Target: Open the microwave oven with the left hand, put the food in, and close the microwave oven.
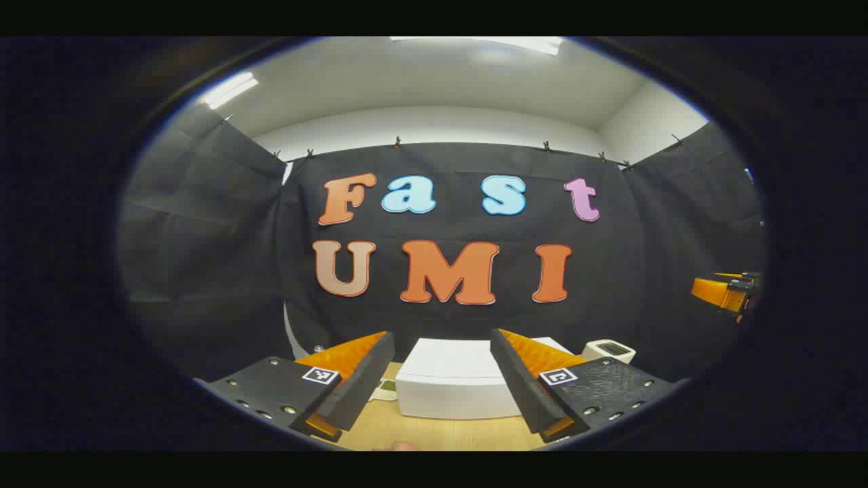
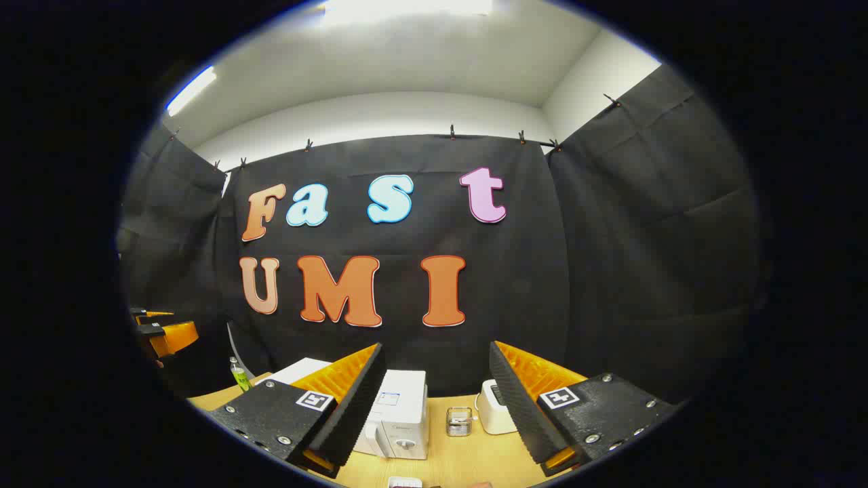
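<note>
In the left gripper view, the left hand-held gripper (image 1: 441, 386) hangs above the tabletop (image 1: 441, 434) with its fingers apart and nothing between them. Just beyond sits the microwave (image 1: 454, 386), a white box seen from above, apparently closed. In the right gripper view, the right hand-held gripper (image 2: 434, 407) is likewise spread and empty, and the microwave (image 2: 400, 413) stands past its left finger, knob side showing. I cannot make out the food with any certainty. By my judgement nothing is done yet: opening, loading and closing all remain.
</note>
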A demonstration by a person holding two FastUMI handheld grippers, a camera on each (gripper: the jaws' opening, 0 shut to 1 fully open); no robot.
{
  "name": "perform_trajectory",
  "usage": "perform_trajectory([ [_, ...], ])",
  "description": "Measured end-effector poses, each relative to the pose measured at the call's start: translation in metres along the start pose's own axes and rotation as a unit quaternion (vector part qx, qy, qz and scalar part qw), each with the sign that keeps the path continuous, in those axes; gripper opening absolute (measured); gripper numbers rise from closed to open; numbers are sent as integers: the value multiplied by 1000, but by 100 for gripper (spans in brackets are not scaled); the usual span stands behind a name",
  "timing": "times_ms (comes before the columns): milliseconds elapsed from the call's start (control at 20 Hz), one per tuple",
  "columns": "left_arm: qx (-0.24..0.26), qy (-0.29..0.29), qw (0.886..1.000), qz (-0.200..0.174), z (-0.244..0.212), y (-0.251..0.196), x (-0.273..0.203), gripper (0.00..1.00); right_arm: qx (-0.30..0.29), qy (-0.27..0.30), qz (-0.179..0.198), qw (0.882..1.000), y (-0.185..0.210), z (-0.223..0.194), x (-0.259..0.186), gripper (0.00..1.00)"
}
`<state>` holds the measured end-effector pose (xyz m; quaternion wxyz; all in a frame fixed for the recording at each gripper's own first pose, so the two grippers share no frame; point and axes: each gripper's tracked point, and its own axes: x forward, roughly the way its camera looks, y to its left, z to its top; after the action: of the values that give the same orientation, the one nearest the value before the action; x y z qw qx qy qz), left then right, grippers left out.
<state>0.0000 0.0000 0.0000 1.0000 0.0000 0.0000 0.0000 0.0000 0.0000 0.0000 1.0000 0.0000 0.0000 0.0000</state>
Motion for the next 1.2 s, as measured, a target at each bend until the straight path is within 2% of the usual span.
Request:
perform_trajectory([
  [50, 3, 0, 1000, -1, -1, -2, 0, 91, -6, 0, -2, 1000, -1, 0, 0, 95],
  [100, 5, 1, 1000, -5, -2, -5, 1, 96, -9, 0, -1, 1000, 0, 0, 0, 95],
  [250, -3, 9, 1000, -15, -5, -16, 6, 96, 16, 8, 8, 1000, 2, -4, -4, 97],
  [300, -3, 11, 1000, -19, -7, -20, 8, 91, 24, 6, 6, 1000, -1, -3, -2, 97],
  [350, -2, 13, 1000, -20, -8, -21, 9, 96, 22, 5, 1, 1000, -4, -3, -2, 95],
  [400, -1, 12, 1000, -20, -7, -22, 11, 96, 15, 2, -2, 1000, -7, -3, -2, 95],
  [450, 1, 13, 1000, -22, -7, -25, 11, 91, 10, 2, -3, 1000, -9, -3, -1, 95],
  [550, 6, 11, 999, -30, -8, -33, 11, 91, 10, 5, -2, 1000, -10, -3, -1, 95],
  [600, 7, 11, 999, -31, -8, -35, 13, 96, 10, 6, -3, 1000, -12, -3, 0, 95],
  [750, 9, 10, 999, -38, -8, -42, 12, 91, 10, 12, -6, 1000, -17, -8, 3, 95],
  [800, 10, 9, 999, -40, -10, -44, 12, 96, 11, 15, -6, 1000, -18, -10, 4, 95],
  [850, 10, 10, 999, -42, -12, -47, 13, 96, 10, 16, -8, 1000, -20, -13, 5, 95],
  [900, 7, 9, 999, -45, -16, -52, 13, 96, 9, 18, -10, 1000, -22, -15, 6, 95],
  [950, 0, 7, 999, -47, -21, -57, 15, 91, 8, 20, -12, 1000, -23, -17, 8, 95],
  [1000, -7, 5, 999, -52, -26, -64, 17, 91, 9, 21, -11, 1000, -22, -20, 8, 95],
  [1050, -12, 3, 998, -63, -34, -74, 19, 96, 10, 23, -9, 1000, -21, -21, 10, 95],
  [1100, -16, 0, 997, -73, -43, -85, 23, 92, 12, 24, -8, 1000, -21, -24, 10, 95],
  [1200, -13, 2, 996, -87, -65, -104, 29, 91, 11, 24, -8, 1000, -21, -25, 11, 95],
])
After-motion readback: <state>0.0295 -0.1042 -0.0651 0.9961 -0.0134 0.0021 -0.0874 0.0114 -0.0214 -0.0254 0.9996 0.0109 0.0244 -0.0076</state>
